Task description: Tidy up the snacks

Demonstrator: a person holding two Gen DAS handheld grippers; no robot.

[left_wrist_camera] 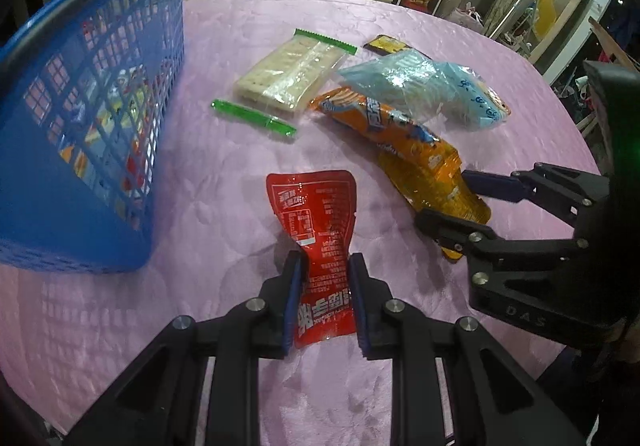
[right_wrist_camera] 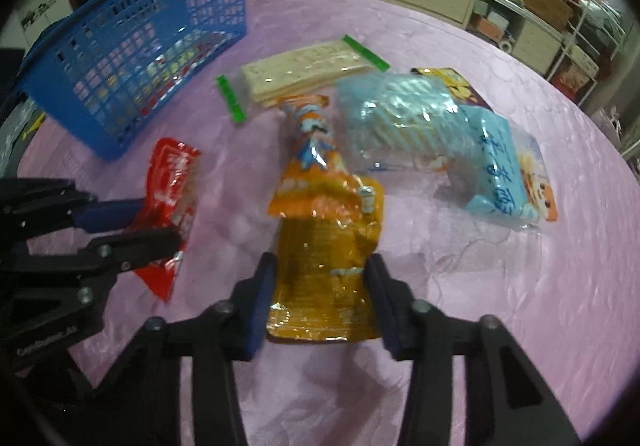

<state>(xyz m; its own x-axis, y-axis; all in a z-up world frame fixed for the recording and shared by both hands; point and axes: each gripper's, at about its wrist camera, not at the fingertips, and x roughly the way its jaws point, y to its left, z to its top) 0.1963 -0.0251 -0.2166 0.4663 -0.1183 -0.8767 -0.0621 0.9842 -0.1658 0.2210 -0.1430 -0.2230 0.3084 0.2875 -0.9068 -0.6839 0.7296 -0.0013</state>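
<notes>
My left gripper (left_wrist_camera: 325, 266) is shut on a red snack packet (left_wrist_camera: 318, 230), pinching it in at its waist on the pink tablecloth; the packet also shows in the right wrist view (right_wrist_camera: 170, 189). My right gripper (right_wrist_camera: 318, 266) straddles the near end of an orange snack packet (right_wrist_camera: 326, 246) with its pads at the packet's edges, jaws wide. The same gripper shows in the left wrist view (left_wrist_camera: 452, 197) around the orange packet (left_wrist_camera: 404, 141). A blue mesh basket (left_wrist_camera: 92, 117) holding several snacks stands at the left, also in the right wrist view (right_wrist_camera: 132, 57).
A cracker pack with green ends (left_wrist_camera: 288, 71), a light-blue clear bag (left_wrist_camera: 424, 85) and a dark yellow packet (left_wrist_camera: 386, 44) lie beyond on the round pink table (left_wrist_camera: 200, 346). Cabinets and shelves stand behind the table.
</notes>
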